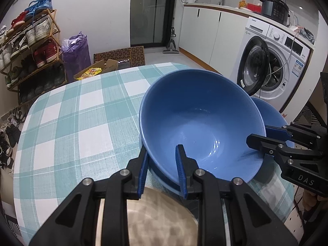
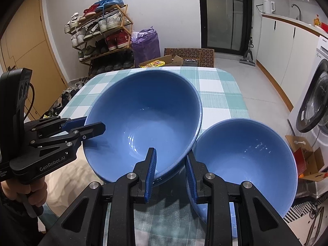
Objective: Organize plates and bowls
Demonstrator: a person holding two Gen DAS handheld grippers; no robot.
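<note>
Both grippers (image 1: 162,164) (image 2: 171,164) clamped the big blue bowl's (image 1: 196,119) rim above the checked tablecloth (image 1: 71,123), near the washing machine (image 1: 276,65).

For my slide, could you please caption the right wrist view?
Both tools, left and right, grip the large blue bowl's rim beside a smaller bowl.

Left wrist view: looks forward and down along its own fingers, close over the big bowl (image 1: 202,123), from the bowl's left-near side; right hand-held gripper (image 1: 257,136) enters from the right edge. Right wrist view: same downward tilt, close, from the near-right side; left hand-held gripper (image 2: 95,126) enters from the left edge. Both views share the big bowl, the small bowl (image 2: 245,164), the checked surface (image 1: 82,110), the shoe rack (image 2: 102,34) and the washer (image 1: 274,65) beyond.
</note>
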